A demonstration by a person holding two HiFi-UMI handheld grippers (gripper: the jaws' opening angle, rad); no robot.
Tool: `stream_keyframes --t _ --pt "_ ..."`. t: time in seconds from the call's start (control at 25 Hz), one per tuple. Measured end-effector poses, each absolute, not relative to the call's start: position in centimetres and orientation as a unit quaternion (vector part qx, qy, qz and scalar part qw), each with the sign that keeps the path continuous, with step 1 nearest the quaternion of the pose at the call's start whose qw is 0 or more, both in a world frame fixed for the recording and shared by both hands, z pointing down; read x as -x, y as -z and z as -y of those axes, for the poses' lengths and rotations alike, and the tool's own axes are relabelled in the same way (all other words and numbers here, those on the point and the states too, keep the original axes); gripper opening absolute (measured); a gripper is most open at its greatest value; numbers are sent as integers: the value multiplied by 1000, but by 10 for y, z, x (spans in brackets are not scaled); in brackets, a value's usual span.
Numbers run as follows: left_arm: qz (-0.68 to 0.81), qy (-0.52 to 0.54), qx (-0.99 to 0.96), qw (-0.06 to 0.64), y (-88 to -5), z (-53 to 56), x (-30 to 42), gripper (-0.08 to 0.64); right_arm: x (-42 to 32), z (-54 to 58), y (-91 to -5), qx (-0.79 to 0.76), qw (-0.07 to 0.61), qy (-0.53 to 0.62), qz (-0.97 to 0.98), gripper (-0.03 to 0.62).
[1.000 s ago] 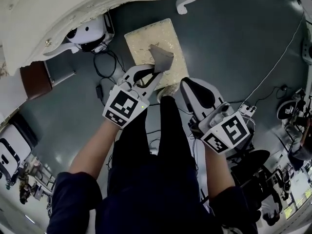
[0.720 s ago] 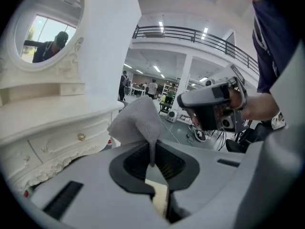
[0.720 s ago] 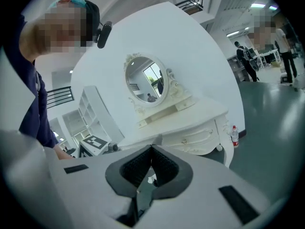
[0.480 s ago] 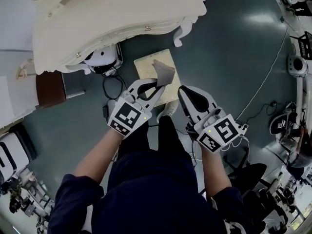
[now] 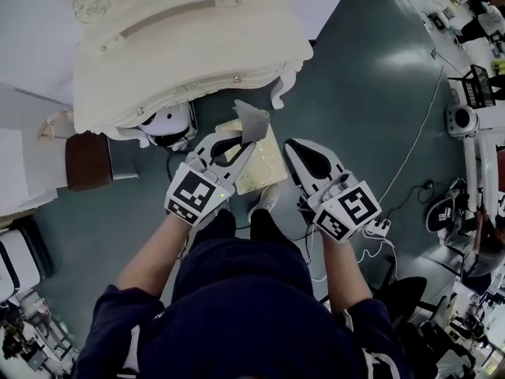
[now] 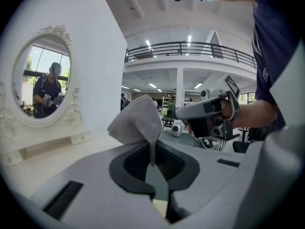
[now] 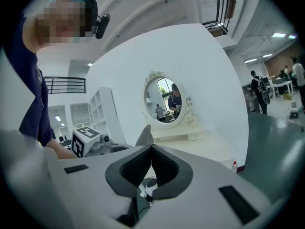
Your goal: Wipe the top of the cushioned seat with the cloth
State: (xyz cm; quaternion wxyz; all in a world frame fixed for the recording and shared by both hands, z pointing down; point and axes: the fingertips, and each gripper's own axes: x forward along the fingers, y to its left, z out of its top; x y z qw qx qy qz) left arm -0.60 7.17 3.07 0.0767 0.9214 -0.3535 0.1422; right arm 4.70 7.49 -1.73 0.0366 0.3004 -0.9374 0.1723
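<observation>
Since a second ago the dressing table (image 5: 181,46) has come further into the head view. The cloth (image 5: 252,120), then over the middle of the cushioned seat (image 5: 267,164), now sits over the seat's far edge, near a table leg (image 5: 278,97).

The cloth is a bunched grey wedge. Its long axis runs from the jaw tips away from you toward the table. In the left gripper view it rises up and left, and a thin tail hangs between the jaws.

The seat is on the floor just in front of the table. Its long side runs from the table toward your feet. Your left gripper (image 5: 246,138) covers its left part, and its right edge shows. Bare floor (image 5: 371,101) lies open to the right. A white device (image 5: 164,122) and cables (image 5: 175,164) crowd the left.

Your left gripper (image 6: 153,160) is clenched on the cloth's tail. Your right gripper (image 7: 151,148) hangs beside the seat's right edge, jaws pressed together on nothing.
</observation>
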Motion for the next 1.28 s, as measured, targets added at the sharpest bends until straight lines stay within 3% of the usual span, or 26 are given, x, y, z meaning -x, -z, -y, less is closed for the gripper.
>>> stream_keyframes --t 0.56,1.28 --pt "351 -114 -929 7 52 -79 12 26 -41 -82 77 -307 29 -118 944 26" --pt "355 -101 -930 -6 64 -51 23 26 -34 -62 90 -308 32 -102 945 26"
